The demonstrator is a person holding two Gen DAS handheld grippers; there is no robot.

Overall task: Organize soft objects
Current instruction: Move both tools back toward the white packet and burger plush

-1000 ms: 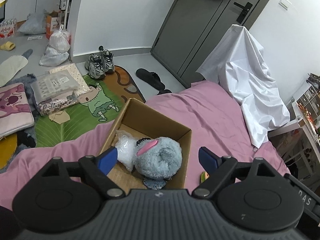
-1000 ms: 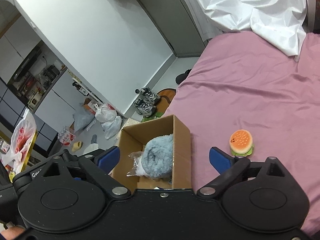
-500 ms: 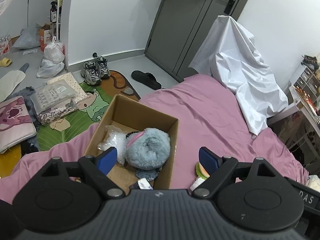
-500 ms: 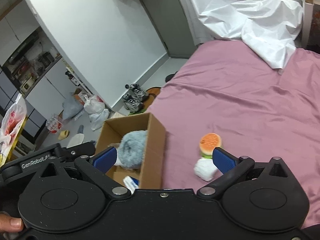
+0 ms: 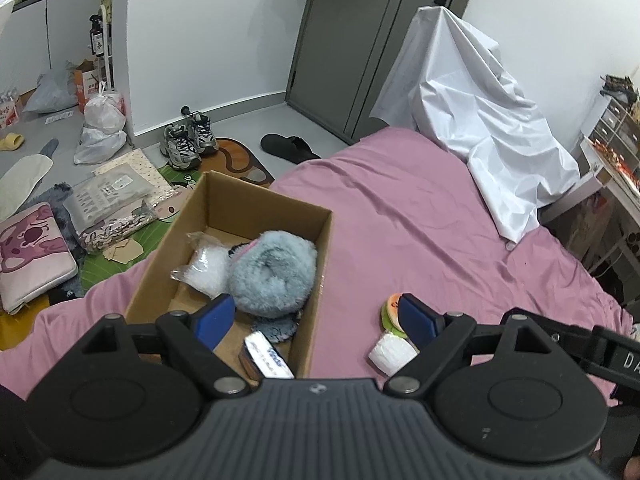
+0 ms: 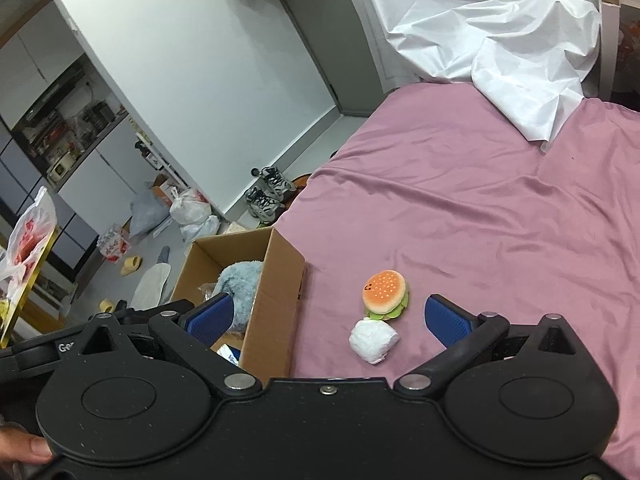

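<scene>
A cardboard box (image 5: 320,248) (image 6: 276,280) sits on the pink bed. Inside lie a fluffy blue plush (image 5: 272,276) (image 6: 240,280), a clear plastic bag (image 5: 204,268) and a small white-and-blue pack (image 5: 266,360). Right of the box, on the sheet, lie a burger plush (image 6: 385,292) (image 5: 390,310) and a white soft ball (image 6: 374,340) (image 5: 390,354). My left gripper (image 5: 314,318) is open and empty, above the box's right wall. My right gripper (image 6: 328,318) is open and empty, held above the bed near the burger and the ball.
A white sheet (image 5: 480,128) drapes over furniture at the bed's far right. On the floor to the left are sneakers (image 5: 186,142), a black slipper (image 5: 290,146), bags (image 5: 102,128), packets (image 5: 112,196) and a pink cushion (image 5: 32,252). A grey door (image 5: 360,40) stands behind.
Both grippers have pulled back from the box. The burger plush and white ball have come into view on the sheet. Both grippers stay open.
</scene>
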